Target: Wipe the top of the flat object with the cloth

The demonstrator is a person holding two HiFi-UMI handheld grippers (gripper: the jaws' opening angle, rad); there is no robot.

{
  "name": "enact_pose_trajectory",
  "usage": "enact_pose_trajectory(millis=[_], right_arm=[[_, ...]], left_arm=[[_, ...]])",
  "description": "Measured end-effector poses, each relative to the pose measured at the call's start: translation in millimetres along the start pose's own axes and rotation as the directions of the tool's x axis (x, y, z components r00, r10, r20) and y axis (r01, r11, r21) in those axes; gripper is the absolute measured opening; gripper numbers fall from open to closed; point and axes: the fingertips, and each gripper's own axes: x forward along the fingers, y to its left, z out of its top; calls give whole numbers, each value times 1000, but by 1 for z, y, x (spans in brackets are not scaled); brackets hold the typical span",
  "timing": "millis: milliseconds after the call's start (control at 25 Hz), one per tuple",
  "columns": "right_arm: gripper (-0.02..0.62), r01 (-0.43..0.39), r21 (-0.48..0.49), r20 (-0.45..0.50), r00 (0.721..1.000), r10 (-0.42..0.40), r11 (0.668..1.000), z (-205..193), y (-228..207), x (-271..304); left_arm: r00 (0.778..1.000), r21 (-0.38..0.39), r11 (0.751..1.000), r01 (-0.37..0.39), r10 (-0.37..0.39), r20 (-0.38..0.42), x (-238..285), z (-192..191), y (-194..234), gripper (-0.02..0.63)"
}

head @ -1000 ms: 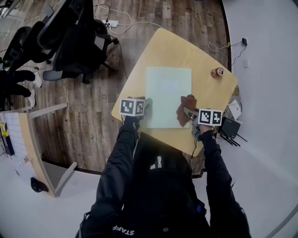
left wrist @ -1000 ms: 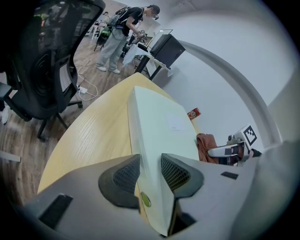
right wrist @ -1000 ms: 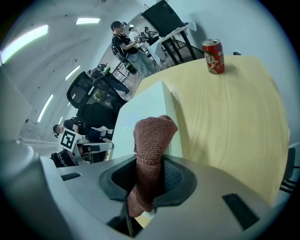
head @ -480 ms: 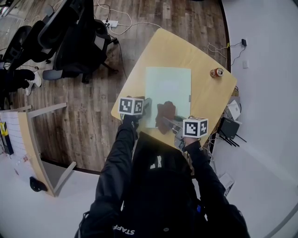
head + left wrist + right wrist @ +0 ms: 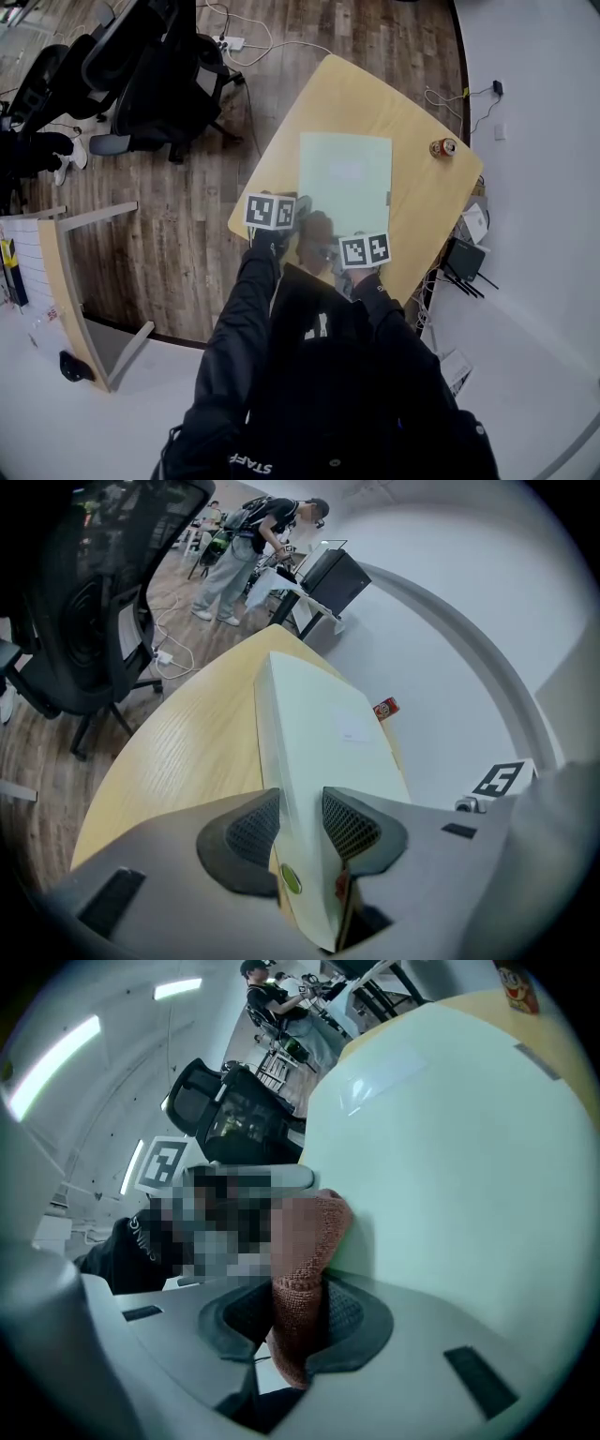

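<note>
Cloth [image 5: 302, 1251], a rusty-red knit one, is pinched tight in the right gripper [image 5: 298, 1321], bunched up just ahead of its jaws and pressed on the pale green board [image 5: 345, 178]. That's at the board's near corner, right beside the left gripper [image 5: 298, 211], whose jaws are closed on the board's near edge, one pad on each face. The board runs straight out from both grippers, flat on the wooden table [image 5: 422, 202]. A can [image 5: 442, 147] stands far ahead of the right gripper, off the board.
</note>
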Motion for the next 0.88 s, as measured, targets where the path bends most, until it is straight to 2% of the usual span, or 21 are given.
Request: enact_pose_trajectory(millis=[480,680,880], right_arm=[[107,80,11,32,996,-80,997,-2,-48,-60],[109,146,-38,25,989,-145,989,-4,-67,-85],[109,202,-38,41,979,-200,979,-2,-92,-117]], left_arm=[[1000,4,1000,-12,12,-6,-1,-1,0,156],[1000,8,1000,-23,23,-6,-1,-2,0,156],[999,3,999,-42,42,3,0,-1,1,156]])
